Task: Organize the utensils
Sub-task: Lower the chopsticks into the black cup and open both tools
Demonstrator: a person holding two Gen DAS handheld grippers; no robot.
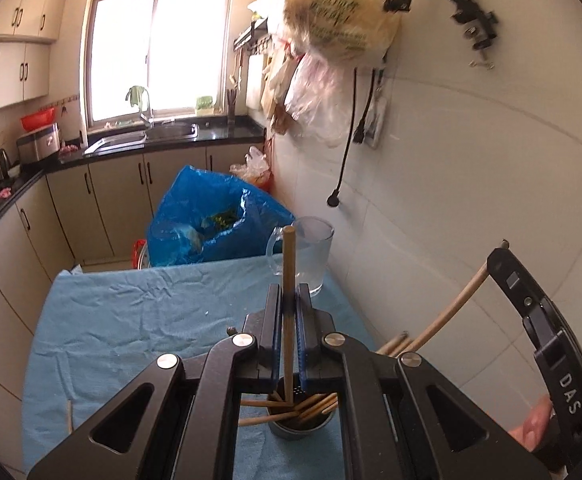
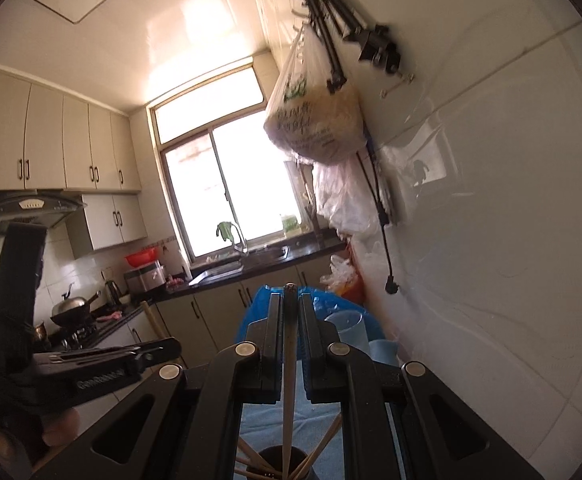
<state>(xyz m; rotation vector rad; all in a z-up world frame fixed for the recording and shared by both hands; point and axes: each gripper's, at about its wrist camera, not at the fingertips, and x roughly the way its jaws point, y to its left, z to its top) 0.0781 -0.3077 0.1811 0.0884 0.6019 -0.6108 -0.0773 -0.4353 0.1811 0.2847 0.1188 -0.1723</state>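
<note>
My left gripper (image 1: 290, 294) is shut on a wooden chopstick (image 1: 290, 264) that stands upright, its lower end inside a dark round utensil holder (image 1: 302, 424) with several chopsticks, on the blue cloth (image 1: 139, 320). My right gripper (image 2: 290, 304) is shut on another chopstick (image 2: 290, 392), its lower end in the same holder (image 2: 279, 460). The right gripper also shows in the left wrist view (image 1: 539, 320) at the right, with its pale chopstick (image 1: 451, 308) slanting down. One loose chopstick (image 1: 68, 416) lies at the cloth's left edge.
A clear glass mug (image 1: 311, 252) stands at the cloth's far right by the tiled wall (image 1: 471, 200). A blue plastic bag (image 1: 211, 220) sits behind the table. Kitchen counters (image 1: 7, 196) run left and back. Plastic bags (image 1: 339, 28) hang on the wall.
</note>
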